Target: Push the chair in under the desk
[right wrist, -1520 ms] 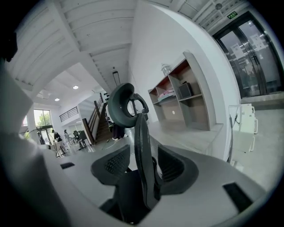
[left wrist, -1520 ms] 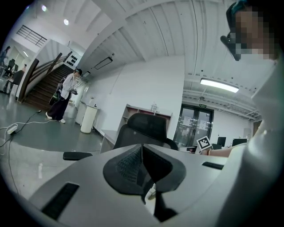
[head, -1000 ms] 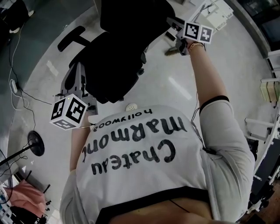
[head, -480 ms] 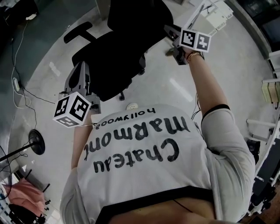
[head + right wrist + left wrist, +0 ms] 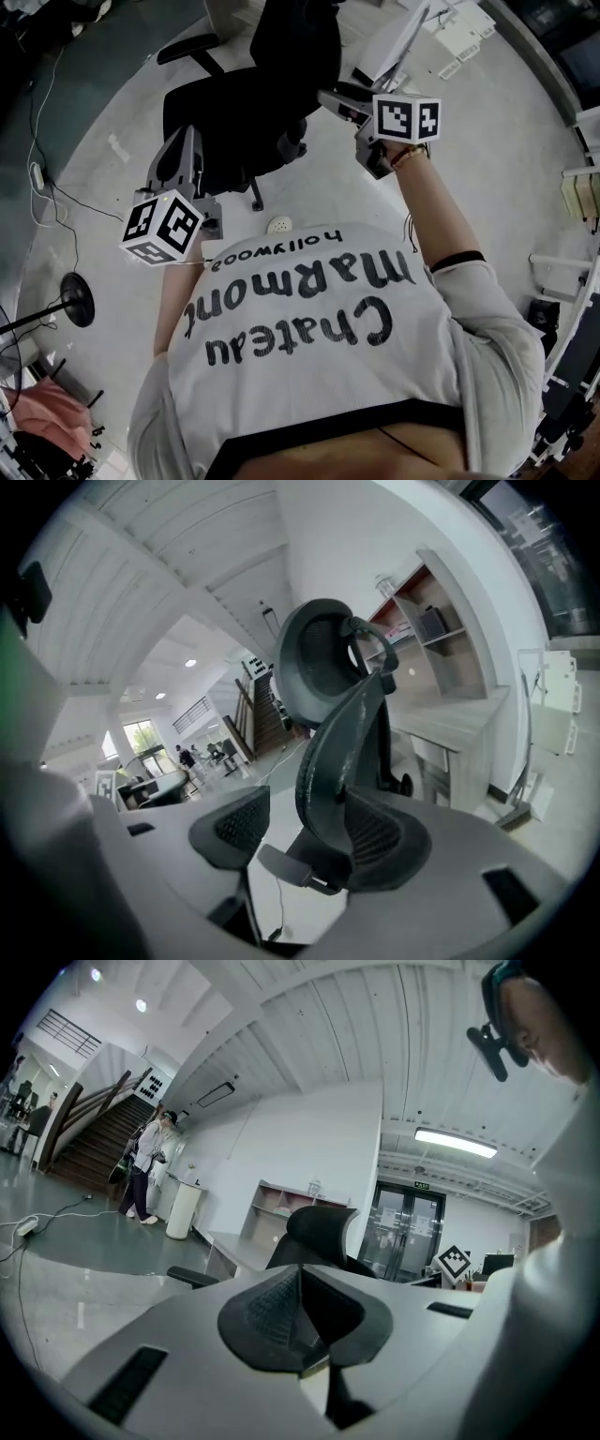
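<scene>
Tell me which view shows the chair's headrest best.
The right gripper view: the headrest fills the upper centre, close, with its curved shell and bracket clear. The left gripper view shows it small and far. The head view shows the chair from above, headrest lost in black.

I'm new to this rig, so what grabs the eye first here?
The black chair fills the top of the head view and a printed white shirt fills the bottom. The right gripper is at the chair's back, and its fingers have just been opening with the back's edge between them. The left gripper, shut and empty, points at the chair.
</scene>
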